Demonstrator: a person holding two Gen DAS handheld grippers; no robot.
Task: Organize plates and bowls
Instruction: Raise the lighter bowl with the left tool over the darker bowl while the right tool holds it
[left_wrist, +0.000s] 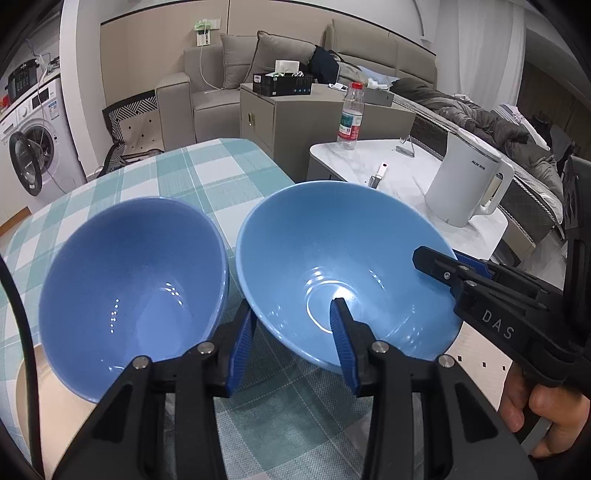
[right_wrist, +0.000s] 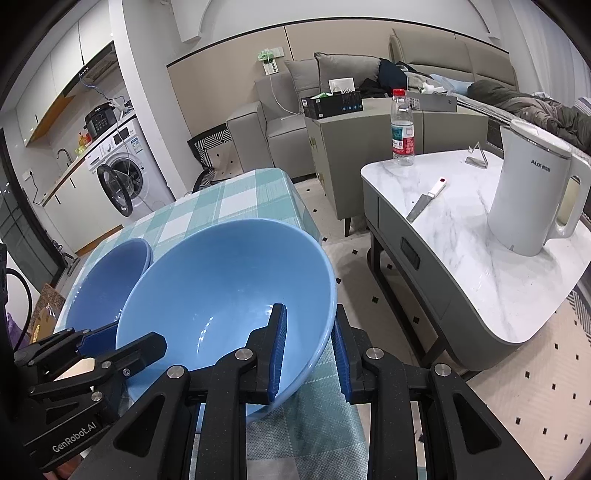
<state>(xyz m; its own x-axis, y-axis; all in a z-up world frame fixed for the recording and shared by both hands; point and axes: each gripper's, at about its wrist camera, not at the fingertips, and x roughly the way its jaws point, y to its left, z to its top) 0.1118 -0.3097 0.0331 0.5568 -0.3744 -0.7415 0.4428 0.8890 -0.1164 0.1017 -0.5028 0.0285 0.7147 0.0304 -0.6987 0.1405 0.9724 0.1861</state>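
A large light blue bowl (left_wrist: 343, 258) (right_wrist: 221, 280) hangs tilted over the right edge of the checked table (left_wrist: 207, 177). My left gripper (left_wrist: 293, 305) is shut on its near-left wall, one finger inside and one outside. My right gripper (right_wrist: 308, 308) is shut on the bowl's right rim, likewise with one finger inside and one outside. Each gripper also appears in the other view: the right gripper (left_wrist: 443, 258) and the left gripper (right_wrist: 118, 338). A darker blue bowl (left_wrist: 133, 280) (right_wrist: 107, 284) sits just left of it, over a beige plate (left_wrist: 48, 398).
To the right stands a marble side table (right_wrist: 461, 229) with a white kettle (right_wrist: 532, 192), a water bottle (right_wrist: 402, 125) and a knife (right_wrist: 424, 203). A person's hand (left_wrist: 532, 410) holds the right gripper. Tiled floor lies between the two tables.
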